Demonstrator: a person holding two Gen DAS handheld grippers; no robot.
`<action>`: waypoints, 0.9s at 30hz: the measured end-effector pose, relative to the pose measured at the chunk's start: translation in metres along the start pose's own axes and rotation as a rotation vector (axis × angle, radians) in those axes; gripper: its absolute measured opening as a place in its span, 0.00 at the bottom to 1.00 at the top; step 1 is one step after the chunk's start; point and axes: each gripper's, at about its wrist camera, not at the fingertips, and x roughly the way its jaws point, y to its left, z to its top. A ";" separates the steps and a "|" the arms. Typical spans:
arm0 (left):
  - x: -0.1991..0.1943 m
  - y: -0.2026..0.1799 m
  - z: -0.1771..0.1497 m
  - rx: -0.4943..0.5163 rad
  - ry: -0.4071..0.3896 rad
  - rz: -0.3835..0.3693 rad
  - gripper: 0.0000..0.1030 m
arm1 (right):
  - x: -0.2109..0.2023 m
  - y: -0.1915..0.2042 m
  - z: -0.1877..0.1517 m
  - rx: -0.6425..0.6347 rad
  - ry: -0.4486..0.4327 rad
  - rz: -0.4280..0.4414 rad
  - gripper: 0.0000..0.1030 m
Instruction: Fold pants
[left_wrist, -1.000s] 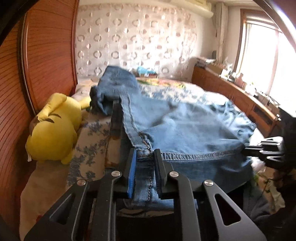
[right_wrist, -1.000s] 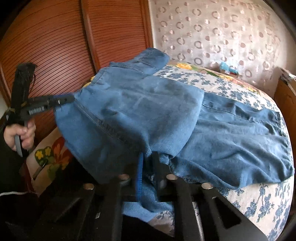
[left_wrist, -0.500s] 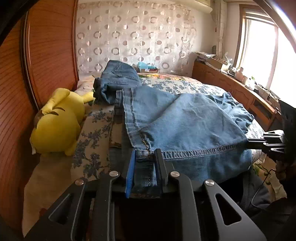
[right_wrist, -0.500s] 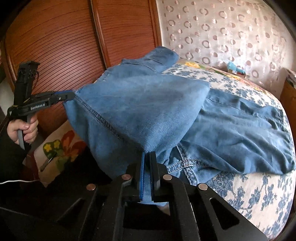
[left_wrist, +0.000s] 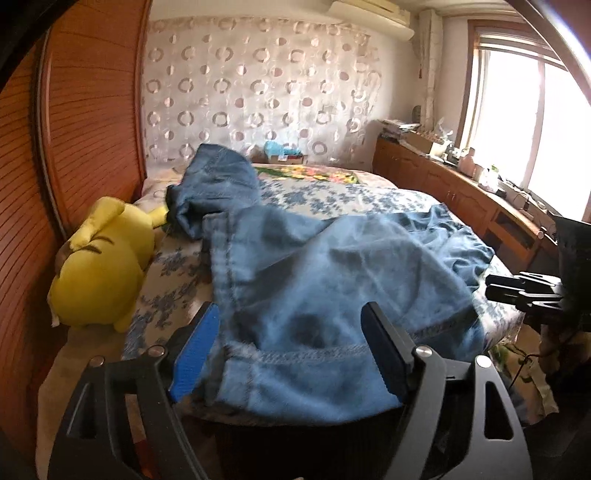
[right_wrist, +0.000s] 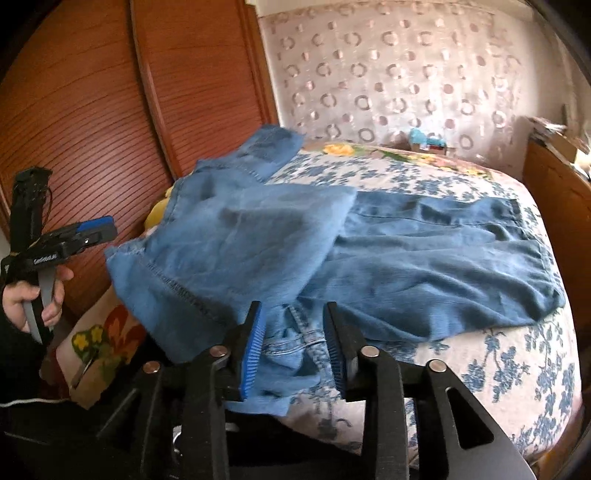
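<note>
The blue denim pants (left_wrist: 314, 280) lie folded over on the floral bed, their hemmed edge hanging off the near side. In the left wrist view my left gripper (left_wrist: 291, 350) is open, its jaws wide apart on either side of the hem, gripping nothing. In the right wrist view the pants (right_wrist: 332, 243) spread across the bed, and my right gripper (right_wrist: 293, 347) is open with cloth lying loose between its jaws. The left gripper also shows in the right wrist view (right_wrist: 88, 236), off the pants' left corner. The right gripper shows in the left wrist view (left_wrist: 524, 291), at the pants' right.
A yellow plush toy (left_wrist: 99, 266) lies on the bed's left side by the wooden wardrobe doors (right_wrist: 110, 92). A patterned curtain (left_wrist: 258, 92) hangs behind the bed. A wooden cabinet with clutter (left_wrist: 461, 184) runs under the window at the right. A flowered bag (right_wrist: 99, 343) sits beside the bed.
Both grippers have opened and let go of the pants' hem. The lifted cloth has dropped onto the bed and over its edge.
</note>
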 end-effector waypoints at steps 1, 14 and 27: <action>0.003 -0.006 0.003 0.006 -0.003 -0.008 0.77 | -0.001 -0.003 -0.001 0.010 -0.005 -0.007 0.40; 0.035 -0.059 0.011 0.070 0.008 -0.061 0.77 | -0.023 -0.054 -0.024 0.104 -0.015 -0.137 0.42; 0.049 -0.084 0.010 0.090 0.030 -0.064 0.77 | -0.018 -0.075 -0.039 0.172 0.007 -0.192 0.45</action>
